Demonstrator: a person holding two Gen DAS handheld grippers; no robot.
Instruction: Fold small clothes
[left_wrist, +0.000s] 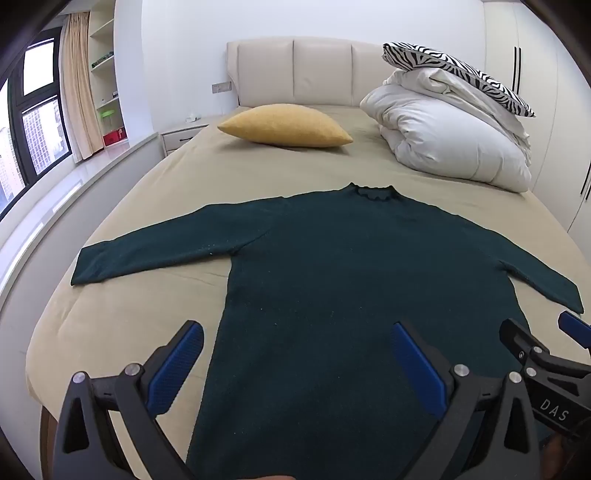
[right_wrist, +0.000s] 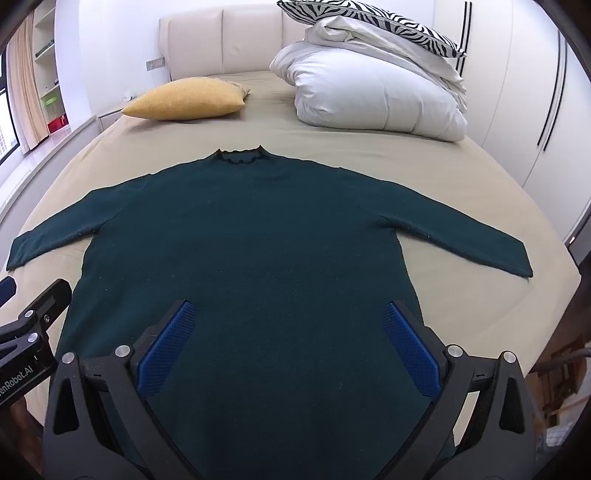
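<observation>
A dark green long-sleeved sweater (left_wrist: 351, 266) lies flat on the beige bed (left_wrist: 155, 206), collar away from me and both sleeves spread out sideways. It also shows in the right wrist view (right_wrist: 258, 251). My left gripper (left_wrist: 297, 345) is open and empty, above the sweater's lower left part near the hem. My right gripper (right_wrist: 288, 325) is open and empty above the lower right part. The right gripper shows at the left wrist view's right edge (left_wrist: 543, 343); the left gripper shows at the right wrist view's left edge (right_wrist: 33, 314).
A yellow cushion (left_wrist: 284, 125) lies on the bed beyond the collar. A bundled white duvet (left_wrist: 450, 136) with a zebra-striped pillow (left_wrist: 458, 70) on top sits at the far right, by the headboard (left_wrist: 295, 70). A window sill runs along the left, wardrobe doors (right_wrist: 517, 92) on the right.
</observation>
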